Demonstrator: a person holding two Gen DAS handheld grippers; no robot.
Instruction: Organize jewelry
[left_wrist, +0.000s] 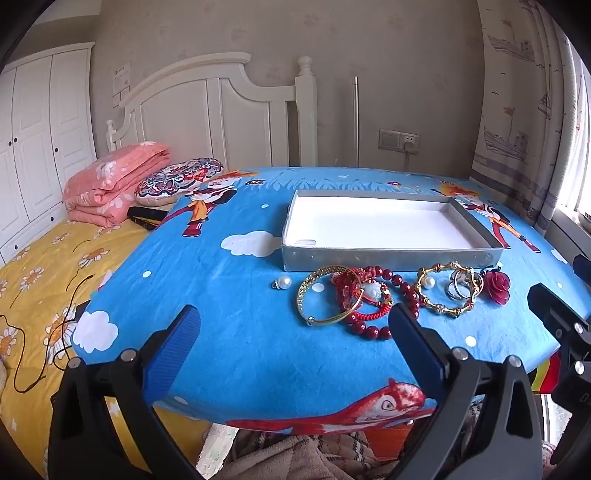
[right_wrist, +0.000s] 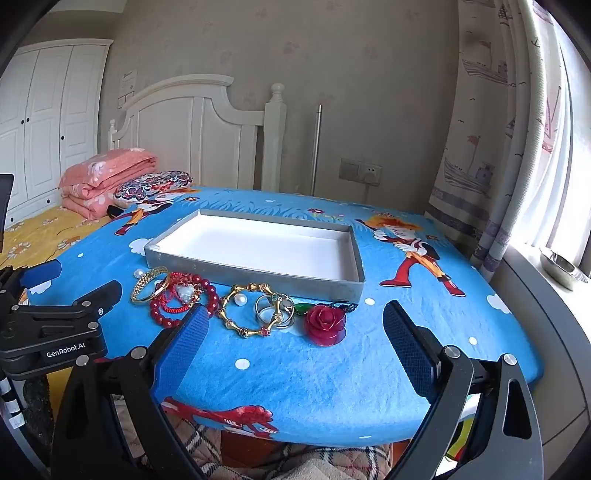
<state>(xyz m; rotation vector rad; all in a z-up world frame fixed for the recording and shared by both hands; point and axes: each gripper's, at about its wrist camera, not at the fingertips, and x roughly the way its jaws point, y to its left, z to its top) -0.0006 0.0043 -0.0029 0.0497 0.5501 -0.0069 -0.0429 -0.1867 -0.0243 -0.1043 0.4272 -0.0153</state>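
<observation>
On the blue cartoon-print tablecloth (left_wrist: 240, 332), the jewelry lies in a row just in front of the shallow grey box (left_wrist: 391, 258), whose white inside is bare: a gold bangle (left_wrist: 325, 295), red beads (left_wrist: 388, 288), a bamboo-style gold bracelet (right_wrist: 251, 314), silver rings (right_wrist: 275, 312) and a red rose (right_wrist: 327, 324). The left gripper (left_wrist: 295, 343) and right gripper (right_wrist: 293, 336) both hover with jaws wide apart, holding nothing.

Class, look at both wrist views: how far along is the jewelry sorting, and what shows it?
Done: nothing yet; the grey tray is bare inside. In hand: nothing; the left gripper and right gripper are open. Left: everything, including the gold bangle, red bead bracelet, bamboo bangle, rings and red rose.
</observation>
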